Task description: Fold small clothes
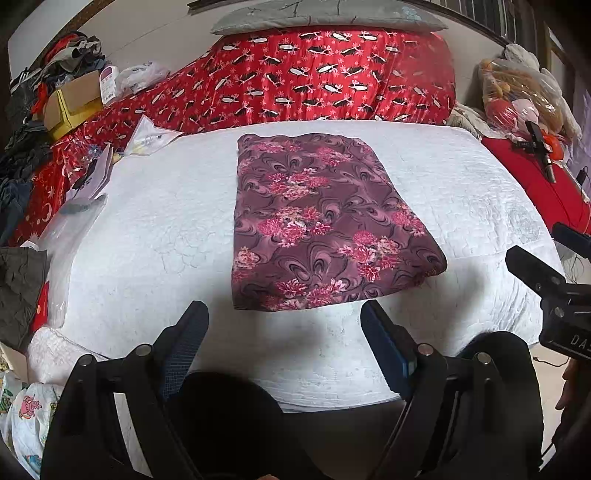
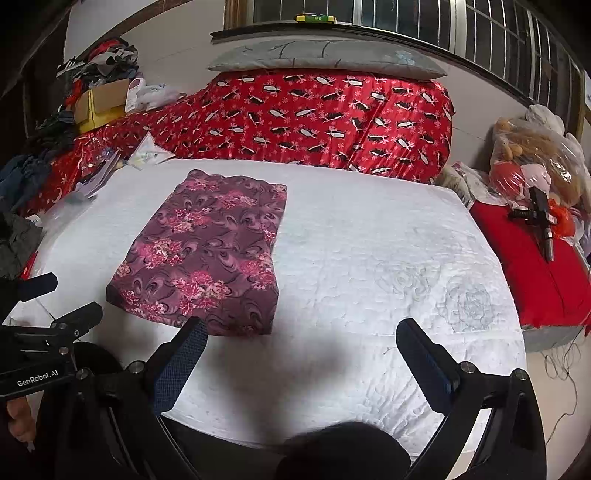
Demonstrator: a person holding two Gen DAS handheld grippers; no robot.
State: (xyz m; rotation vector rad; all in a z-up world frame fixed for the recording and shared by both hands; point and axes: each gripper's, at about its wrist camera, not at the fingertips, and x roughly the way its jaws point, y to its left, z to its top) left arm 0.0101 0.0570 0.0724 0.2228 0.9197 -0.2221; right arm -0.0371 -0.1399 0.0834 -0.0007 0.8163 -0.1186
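A purple garment with pink flowers point(image 1: 314, 225) lies folded into a flat rectangle on the white quilted bed point(image 1: 155, 221). It also shows in the right wrist view point(image 2: 207, 254), left of centre. My left gripper point(image 1: 284, 314) is open and empty, held just in front of the garment's near edge. My right gripper point(image 2: 301, 328) is open and empty, its left finger near the garment's near right corner. The right gripper also shows at the right edge of the left wrist view point(image 1: 546, 258). The left gripper shows at the left edge of the right wrist view point(image 2: 62, 299).
A red patterned quilt point(image 1: 332, 77) with a grey pillow point(image 1: 328, 14) on top lies at the back. Piled clothes and a cardboard box point(image 1: 74, 99) sit at the back left, papers point(image 1: 147, 138) beside them. A bag of soft toys point(image 2: 532, 166) and a red cushion point(image 2: 532, 266) are at the right.
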